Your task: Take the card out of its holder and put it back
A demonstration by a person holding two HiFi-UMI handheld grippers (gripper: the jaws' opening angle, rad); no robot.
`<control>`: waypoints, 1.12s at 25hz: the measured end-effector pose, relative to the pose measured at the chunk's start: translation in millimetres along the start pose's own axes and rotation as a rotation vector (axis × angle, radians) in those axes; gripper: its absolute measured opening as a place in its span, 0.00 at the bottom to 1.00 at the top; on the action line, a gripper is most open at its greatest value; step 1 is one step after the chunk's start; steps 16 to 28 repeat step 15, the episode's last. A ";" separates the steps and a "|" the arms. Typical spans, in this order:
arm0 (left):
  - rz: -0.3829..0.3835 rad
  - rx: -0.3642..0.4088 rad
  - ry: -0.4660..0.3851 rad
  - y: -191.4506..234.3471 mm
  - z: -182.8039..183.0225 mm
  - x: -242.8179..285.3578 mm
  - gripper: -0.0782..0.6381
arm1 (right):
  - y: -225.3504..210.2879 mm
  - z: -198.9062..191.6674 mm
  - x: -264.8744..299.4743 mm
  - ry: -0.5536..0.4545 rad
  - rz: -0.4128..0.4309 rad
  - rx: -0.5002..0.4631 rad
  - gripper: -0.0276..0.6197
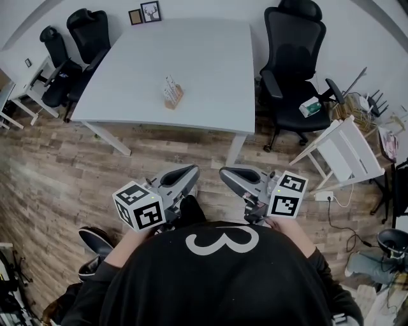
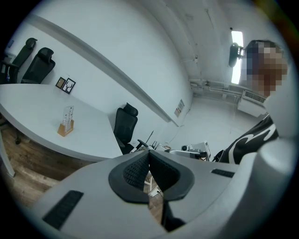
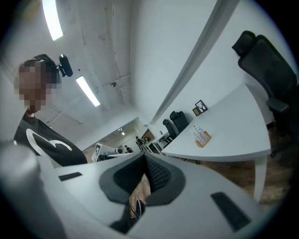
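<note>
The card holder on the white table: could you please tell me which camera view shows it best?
The left gripper view: the card holder appears side-on, its card upright in the wooden base. The head view shows the card holder from above, small; the right gripper view shows it tilted and small.

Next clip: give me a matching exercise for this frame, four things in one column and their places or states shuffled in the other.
Things:
1. card holder
2. picture frames
3. small box
4. left tool

Places or states:
A. on the seat of a black chair
B. shut, nothing between its jaws
C. at the far edge of the white table, by the wall
D. standing near the middle of the table

Pairs: 1-D, 2-C, 3-A, 4-B
</note>
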State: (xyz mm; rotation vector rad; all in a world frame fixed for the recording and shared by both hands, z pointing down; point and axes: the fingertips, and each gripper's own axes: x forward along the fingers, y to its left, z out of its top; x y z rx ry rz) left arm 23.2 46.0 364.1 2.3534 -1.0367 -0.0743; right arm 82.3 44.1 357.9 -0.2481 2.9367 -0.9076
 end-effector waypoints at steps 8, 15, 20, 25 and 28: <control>0.020 -0.010 -0.003 -3.1 -0.4 -6.0 0.13 | 6.2 0.6 2.7 0.005 0.025 -0.003 0.06; 0.033 -0.009 -0.015 -6.5 -0.5 -3.8 0.13 | 8.0 2.4 -2.6 0.002 0.028 -0.010 0.06; 0.033 -0.009 -0.015 -6.5 -0.5 -3.8 0.13 | 8.0 2.4 -2.6 0.002 0.028 -0.010 0.06; 0.033 -0.009 -0.015 -6.5 -0.5 -3.8 0.13 | 8.0 2.4 -2.6 0.002 0.028 -0.010 0.06; 0.033 -0.009 -0.015 -6.5 -0.5 -3.8 0.13 | 8.0 2.4 -2.6 0.002 0.028 -0.010 0.06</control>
